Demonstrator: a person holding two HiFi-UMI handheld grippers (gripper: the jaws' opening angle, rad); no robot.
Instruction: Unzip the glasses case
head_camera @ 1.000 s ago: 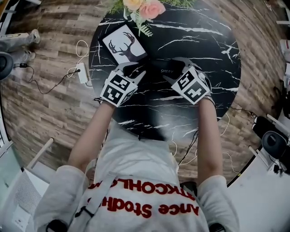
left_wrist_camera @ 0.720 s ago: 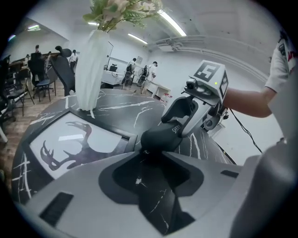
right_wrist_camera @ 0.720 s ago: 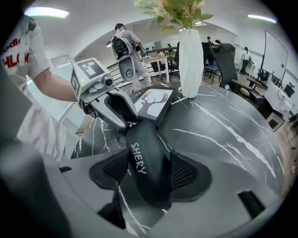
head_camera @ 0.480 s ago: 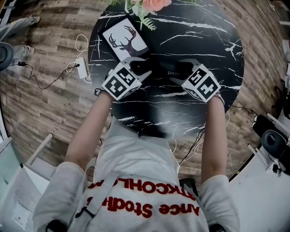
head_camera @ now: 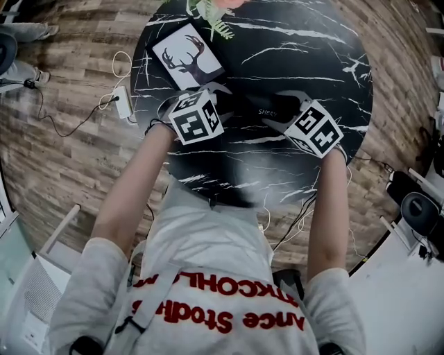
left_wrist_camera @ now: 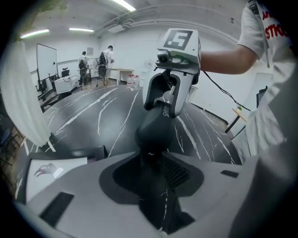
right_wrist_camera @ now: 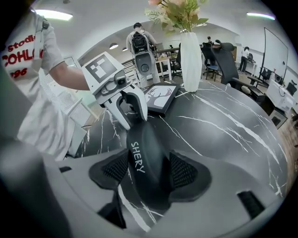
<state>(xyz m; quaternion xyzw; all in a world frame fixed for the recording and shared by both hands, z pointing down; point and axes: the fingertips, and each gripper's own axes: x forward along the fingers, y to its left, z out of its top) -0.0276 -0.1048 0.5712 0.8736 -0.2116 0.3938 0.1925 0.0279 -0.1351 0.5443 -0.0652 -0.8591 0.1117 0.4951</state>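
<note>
As the head view shows, the glasses case (head_camera: pixel 255 109) spans between left gripper (head_camera: pixel 225 102) and right gripper (head_camera: pixel 277 109), over the middle of the black table (head_camera: pixel 312 55). Left gripper view: jaws, just eased wider, pinch its narrow end. Right gripper view: pads clamp the other end. Seems a stiff, light, slick shell; I'd hold the ends, zip free.

One round black marble worktop (head_camera: pixel 312 55) stands here, and it carries one dark glasses case (head_camera: pixel 251 108), one framed deer picture (head_camera: pixel 187 57) and one white vase (right_wrist_camera: pixel 192 60) holding one bunch of flowers (right_wrist_camera: pixel 179 11). Down on the wooden floor (head_camera: pixel 69 159) lies one white power strip (head_camera: pixel 125 105)
</note>
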